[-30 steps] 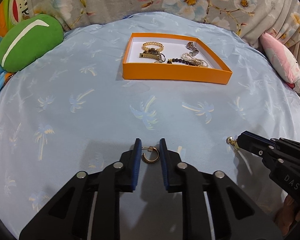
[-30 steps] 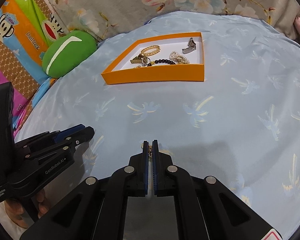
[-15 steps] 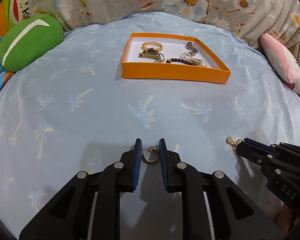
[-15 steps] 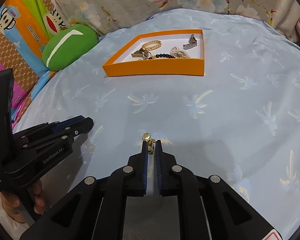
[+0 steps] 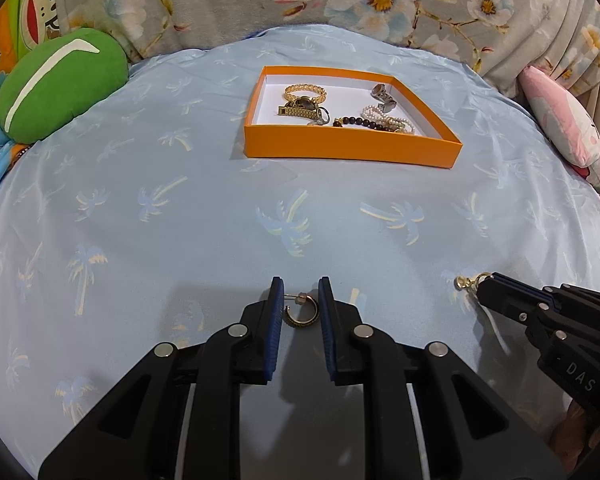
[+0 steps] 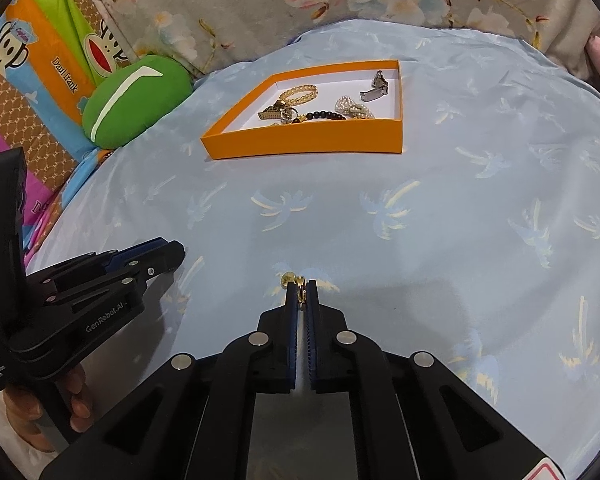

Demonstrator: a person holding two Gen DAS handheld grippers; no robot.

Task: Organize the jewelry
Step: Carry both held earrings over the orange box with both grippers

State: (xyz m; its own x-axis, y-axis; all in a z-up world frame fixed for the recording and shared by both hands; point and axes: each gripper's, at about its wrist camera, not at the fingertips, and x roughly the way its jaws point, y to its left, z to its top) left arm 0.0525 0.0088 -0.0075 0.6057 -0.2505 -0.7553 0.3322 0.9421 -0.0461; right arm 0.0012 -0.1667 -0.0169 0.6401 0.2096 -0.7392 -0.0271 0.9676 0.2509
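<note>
A gold hoop earring (image 5: 302,318) sits just above the blue palm-print sheet, pinched between the blue pads of my left gripper (image 5: 300,294). At the lower right, my right gripper (image 5: 485,285) is shut on a small gold ball earring (image 5: 462,282). In the right wrist view that earring (image 6: 300,290) is clamped at the very tips of the right gripper (image 6: 301,292), with its ball poking out to the left. The orange tray (image 5: 352,148) lies farther back, holding gold bracelets, a dark bead string, pearls and a silver clip.
A green cushion (image 5: 60,84) lies at the far left and a pink pillow (image 5: 564,136) at the far right. Floral fabric rises behind the tray. A person's hand (image 6: 76,400) holds the left gripper (image 6: 176,254). Bare sheet (image 5: 292,216) lies between the grippers and the tray.
The small earring, at first almost hidden in the right gripper, now shows its ball beyond the tips. The right pads parted slightly, then pressed together again. The left gripper has not moved.
</note>
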